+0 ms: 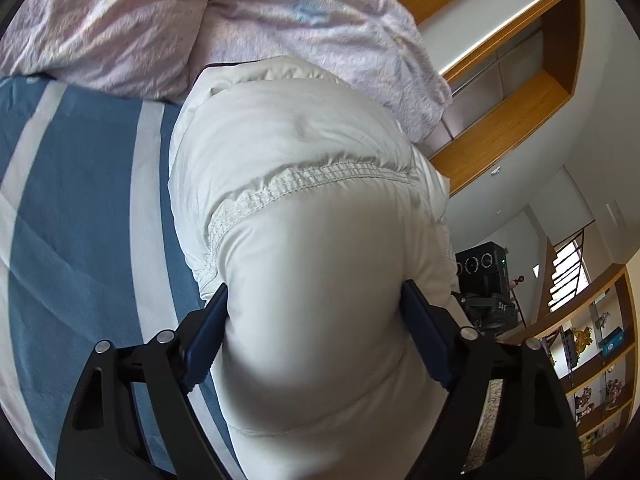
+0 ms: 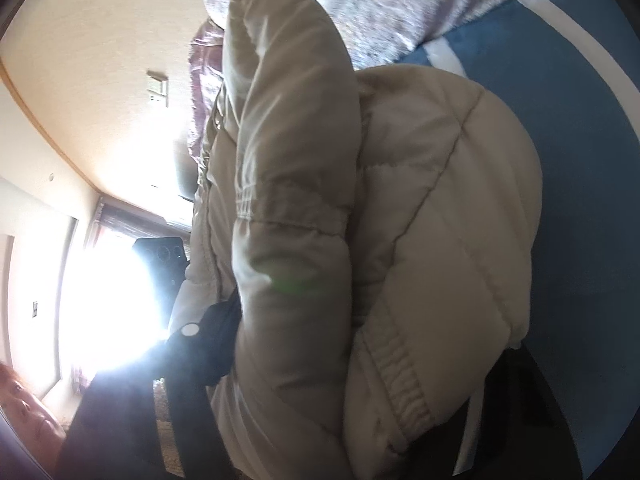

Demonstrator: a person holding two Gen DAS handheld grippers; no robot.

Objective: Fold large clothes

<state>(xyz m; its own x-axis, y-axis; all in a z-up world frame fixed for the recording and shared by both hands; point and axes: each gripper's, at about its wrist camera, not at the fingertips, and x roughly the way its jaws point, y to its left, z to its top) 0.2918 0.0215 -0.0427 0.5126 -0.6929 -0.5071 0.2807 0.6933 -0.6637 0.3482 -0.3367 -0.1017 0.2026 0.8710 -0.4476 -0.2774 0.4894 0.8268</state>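
Observation:
A puffy off-white padded jacket [image 1: 304,184] lies bunched on a bed and fills the middle of the left wrist view. My left gripper [image 1: 316,300] has both blue pads [image 1: 208,328] pressed into the sides of a thick jacket fold, which bulges out between them. In the right wrist view the same jacket [image 2: 440,208] looks beige, with a padded sleeve or fold [image 2: 288,152] rising up the centre. My right gripper [image 2: 360,332] is shut on this bulk. Its left finger [image 2: 216,340] presses the fabric, and the jacket mostly hides the other finger.
The jacket rests on a blue sheet with white stripes [image 1: 80,200]. A crumpled pink quilt [image 1: 160,20] lies beyond it. Wooden wall shelves [image 1: 520,80], a bookcase [image 1: 600,360] and black equipment on a stand [image 1: 484,280] stand past the bed. A bright window [image 2: 112,300] glares, with a person [image 2: 28,412] beside it.

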